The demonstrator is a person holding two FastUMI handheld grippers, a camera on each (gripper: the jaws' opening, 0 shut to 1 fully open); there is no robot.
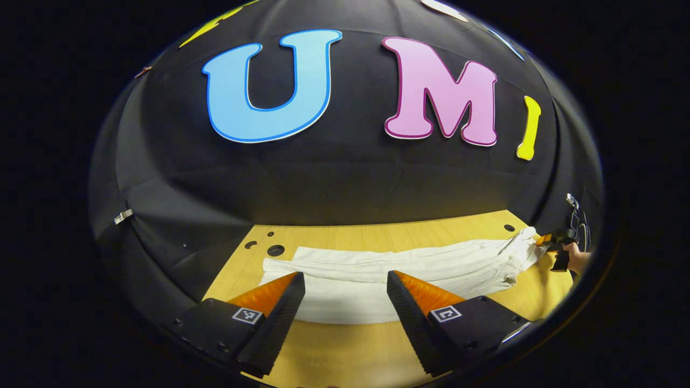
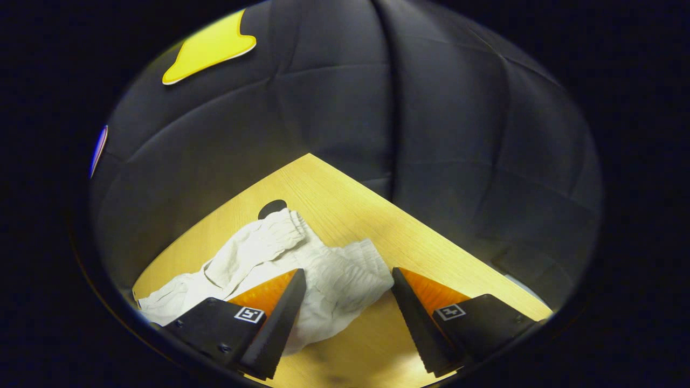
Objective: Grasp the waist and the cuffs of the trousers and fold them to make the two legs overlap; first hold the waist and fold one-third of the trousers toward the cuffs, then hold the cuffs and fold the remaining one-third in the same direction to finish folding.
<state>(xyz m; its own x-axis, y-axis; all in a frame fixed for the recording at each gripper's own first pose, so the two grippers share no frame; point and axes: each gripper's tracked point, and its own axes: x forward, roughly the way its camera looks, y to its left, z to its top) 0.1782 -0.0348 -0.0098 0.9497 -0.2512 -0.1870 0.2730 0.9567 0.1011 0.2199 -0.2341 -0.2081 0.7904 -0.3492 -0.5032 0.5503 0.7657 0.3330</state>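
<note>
lying stretched across the wooden desk (image 1: 372, 237), the white trousers (image 1: 399, 269) run lengthwise from one end of the desk toward the other in the left gripper view. the left gripper (image 1: 345, 302) hovers at the near edge of the trousers, its jaws spread wide with the cloth showing between them and nothing held. at the far end of the trousers in that view, the right gripper (image 1: 555, 241) sits just beside the gathered end of the cloth, with a hand (image 1: 577, 257) behind it. in the right gripper view, the gathered, elasticated end of the trousers (image 2: 323, 269) lies rumpled near the corner of the desk (image 2: 345, 199), next to a dark round hole (image 2: 272, 208) in the desk. the right gripper (image 2: 347, 302) has its jaws spread apart, one finger (image 2: 280, 318) over the cloth and the other over bare desk beside the trousers; they clamp nothing.
</note>
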